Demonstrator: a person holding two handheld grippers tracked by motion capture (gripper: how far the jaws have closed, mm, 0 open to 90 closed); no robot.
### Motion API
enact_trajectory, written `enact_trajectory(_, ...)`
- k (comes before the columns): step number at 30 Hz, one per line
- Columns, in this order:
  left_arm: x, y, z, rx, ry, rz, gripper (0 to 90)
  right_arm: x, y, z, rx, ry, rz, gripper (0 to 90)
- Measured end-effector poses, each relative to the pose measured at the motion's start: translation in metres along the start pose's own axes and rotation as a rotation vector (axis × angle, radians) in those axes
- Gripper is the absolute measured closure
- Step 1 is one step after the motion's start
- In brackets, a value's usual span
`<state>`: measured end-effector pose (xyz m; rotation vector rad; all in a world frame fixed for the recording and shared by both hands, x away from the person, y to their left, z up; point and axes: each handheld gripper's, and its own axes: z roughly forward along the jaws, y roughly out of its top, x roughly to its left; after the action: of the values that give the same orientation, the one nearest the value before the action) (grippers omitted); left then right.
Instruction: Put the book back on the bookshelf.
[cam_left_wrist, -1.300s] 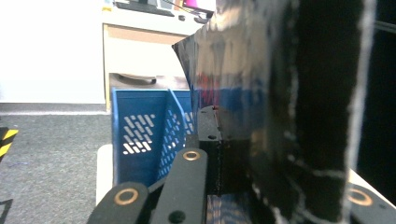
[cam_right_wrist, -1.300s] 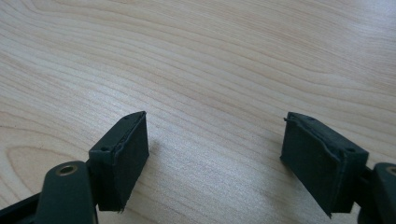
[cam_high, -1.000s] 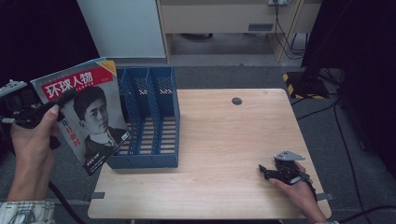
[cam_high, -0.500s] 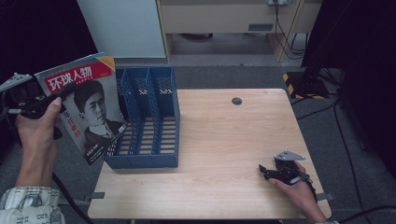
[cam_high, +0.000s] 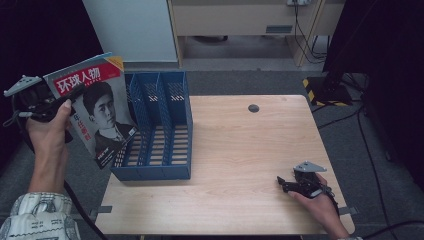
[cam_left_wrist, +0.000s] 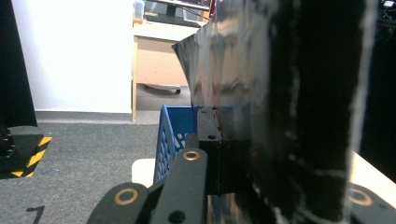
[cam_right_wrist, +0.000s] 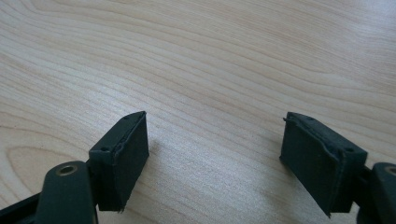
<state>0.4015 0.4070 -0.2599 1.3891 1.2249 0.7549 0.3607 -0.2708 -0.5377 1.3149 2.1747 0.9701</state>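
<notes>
1. Wooden table (cam_high: 235, 165), grey carpet around.
2. Left gripper (cam_high: 47, 102) clamped on magazine (cam_high: 95, 107), held off the table, just left of blue rack (cam_high: 157, 127).
3. Right gripper (cam_high: 290, 184) rests on table, jaws wide, empty.

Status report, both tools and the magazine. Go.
Left tool shut on magazine, held up left of blue file rack. Right tool open, empty, resting on table. Rack slots clear.
</notes>
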Motion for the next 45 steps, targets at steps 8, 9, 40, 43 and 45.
enact_trajectory(8, 0.001, -0.004, 0.008, -0.040, -0.010, -0.007, 86.9, 0.000, 0.000, 0.000, 0.000, 0.000, 0.000, 23.4)
enact_trajectory(9, 0.001, -0.005, 0.009, -0.045, -0.013, -0.007, 86.9, 0.000, 0.000, 0.000, 0.000, 0.000, 0.000, 23.4)
enact_trajectory(40, 0.000, -0.031, 0.027, -0.114, -0.019, 0.032, 86.8, 0.000, 0.000, 0.000, 0.000, 0.000, 0.000, 23.4)
enact_trajectory(43, 0.001, -0.033, 0.027, -0.122, -0.012, 0.038, 86.9, 0.000, 0.000, 0.000, 0.000, 0.000, 0.000, 23.4)
enact_trajectory(45, 0.001, -0.035, 0.027, -0.121, -0.008, 0.042, 86.8, 0.000, 0.000, 0.000, 0.000, 0.000, 0.000, 23.4)
